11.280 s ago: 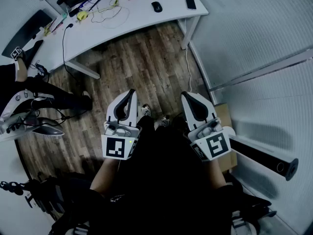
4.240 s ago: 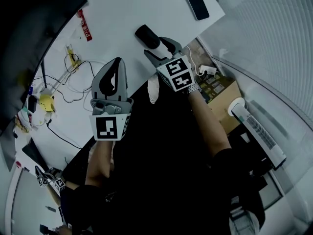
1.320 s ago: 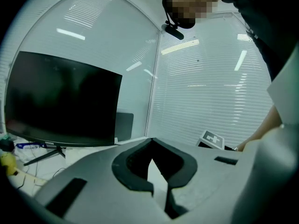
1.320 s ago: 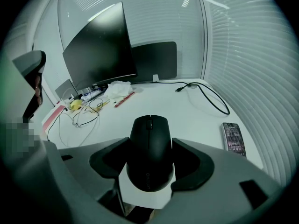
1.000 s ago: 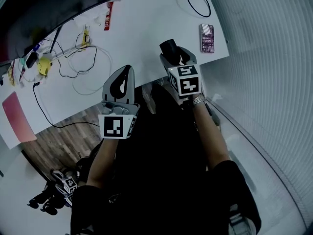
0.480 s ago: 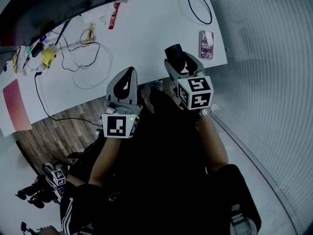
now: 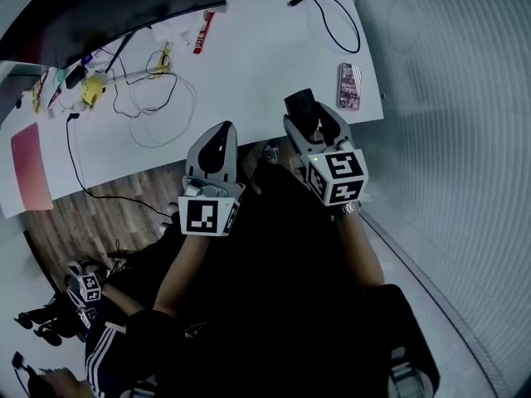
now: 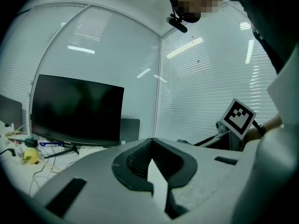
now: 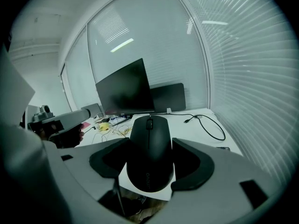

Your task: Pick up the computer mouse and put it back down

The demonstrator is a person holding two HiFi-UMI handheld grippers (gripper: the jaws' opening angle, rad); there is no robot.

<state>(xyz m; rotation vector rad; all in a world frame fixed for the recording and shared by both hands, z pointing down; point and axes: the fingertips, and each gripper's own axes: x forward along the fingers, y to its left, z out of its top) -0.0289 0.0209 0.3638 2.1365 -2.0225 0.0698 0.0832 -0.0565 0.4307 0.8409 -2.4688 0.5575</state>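
My right gripper (image 7: 309,124) jaws pinch the black mouse (image 9: 149,148) at the table (image 7: 249,56) edge; left gripper (image 7: 217,143) jaws pressed together, empty.

in the head view the right tongs (image 7: 310,123) cover most of the computer mouse (image 7: 299,103); only its dark front end shows past them. the monitor (image 7: 108,7) is cut off by the top edge. the yellow thing (image 7: 91,86) among the cables at the far left of the counter (image 7: 249,56) is too small to name, and the screen of the phone (image 7: 349,84) cannot be read. in the right gripper view the print on the mouse's rear is too faint to read.
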